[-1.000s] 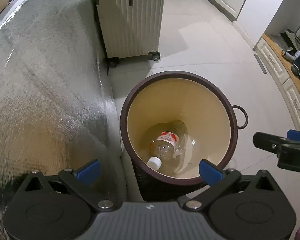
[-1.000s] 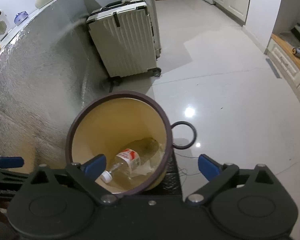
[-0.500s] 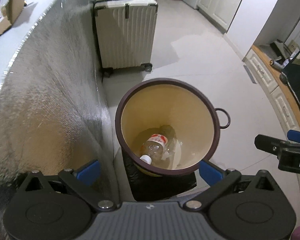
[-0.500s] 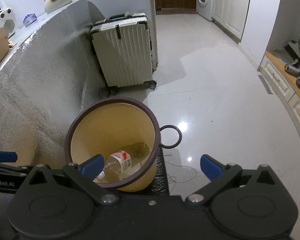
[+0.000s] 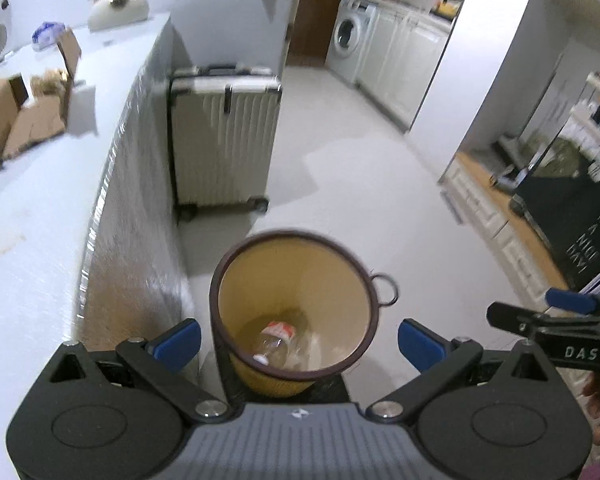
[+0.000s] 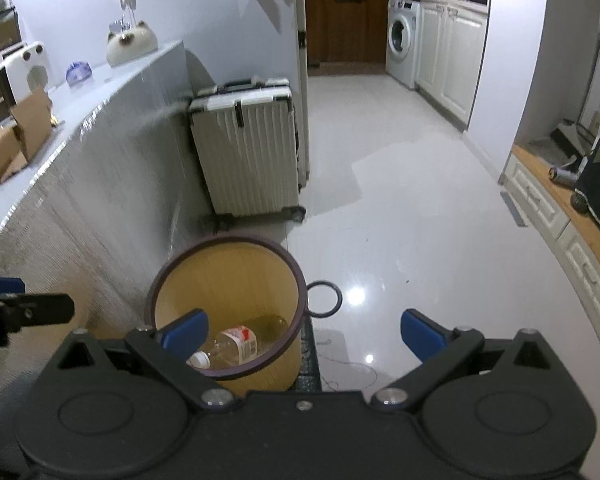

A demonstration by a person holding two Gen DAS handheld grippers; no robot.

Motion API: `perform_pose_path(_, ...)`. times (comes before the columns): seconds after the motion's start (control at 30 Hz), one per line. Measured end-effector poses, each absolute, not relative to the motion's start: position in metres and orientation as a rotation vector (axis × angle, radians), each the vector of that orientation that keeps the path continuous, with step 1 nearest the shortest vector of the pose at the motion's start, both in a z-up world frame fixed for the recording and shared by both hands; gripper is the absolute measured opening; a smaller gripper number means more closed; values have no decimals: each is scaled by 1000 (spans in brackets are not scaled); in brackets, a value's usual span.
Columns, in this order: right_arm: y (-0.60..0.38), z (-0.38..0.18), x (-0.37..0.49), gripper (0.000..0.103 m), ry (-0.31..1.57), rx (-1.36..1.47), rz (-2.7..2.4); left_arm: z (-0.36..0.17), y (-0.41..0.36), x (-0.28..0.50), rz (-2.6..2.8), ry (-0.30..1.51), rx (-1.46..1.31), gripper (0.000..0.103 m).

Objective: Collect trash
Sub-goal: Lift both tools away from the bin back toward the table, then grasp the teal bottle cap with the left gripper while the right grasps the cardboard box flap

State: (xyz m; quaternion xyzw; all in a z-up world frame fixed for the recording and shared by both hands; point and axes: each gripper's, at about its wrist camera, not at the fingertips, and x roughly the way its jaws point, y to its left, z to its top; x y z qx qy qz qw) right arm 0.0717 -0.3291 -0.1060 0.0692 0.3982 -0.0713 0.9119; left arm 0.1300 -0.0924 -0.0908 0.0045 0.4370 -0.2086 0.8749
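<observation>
A yellow trash bin with a brown rim [image 5: 236,256] [image 6: 168,264] stands on the floor beside the counter. A clear plastic bottle with a red label [image 5: 276,338] [image 6: 236,346] lies at its bottom. My left gripper [image 5: 298,340] is open and empty, high above the bin. My right gripper [image 6: 304,330] is open and empty, also above the bin and a little to its right. The right gripper's arm shows at the right of the left wrist view [image 5: 556,332].
A white suitcase [image 5: 224,140] [image 6: 248,152] stands behind the bin against the counter [image 5: 40,200]. Cardboard boxes [image 5: 28,112] lie on the counter. White floor [image 6: 420,240] spreads to the right. Cabinets [image 6: 580,248] line the right side.
Both grippers have risen and pulled back from the bin, so it looks smaller and the counter top has come into view. Both stay open. The bottle has not moved.
</observation>
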Motion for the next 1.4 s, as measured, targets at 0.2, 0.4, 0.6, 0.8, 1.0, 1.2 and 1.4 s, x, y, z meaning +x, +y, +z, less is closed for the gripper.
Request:
perform_pose_path(0.2,-328,-77,50,103,720,163,-140,-54,-72,107,-424,773,-25,103)
perform_pose_path(0.4,-316,-52,37,103,586,194,-97,-32,-42,93,-370,656,-60,103)
perform_pose_path(0.6,-289,-38,44,103,467,182,-4,-15,-1,84,-286,572,-77,103)
perform_pose_path(0.8,-253,-32,64,103,421,181,80,-6,50,81,-137,521,-88,103)
perform_pose_path(1.0,-212,-32,92,103,408,143,147,-8,117,84,48,498,-114,103)
perform_pose_path(1.2,-166,-35,121,103,415,121,142,-17,180,94,187,514,-143,103)
perform_pose_path(1.4,-123,-36,152,103,403,78,226,-36,233,103,278,561,-187,103)
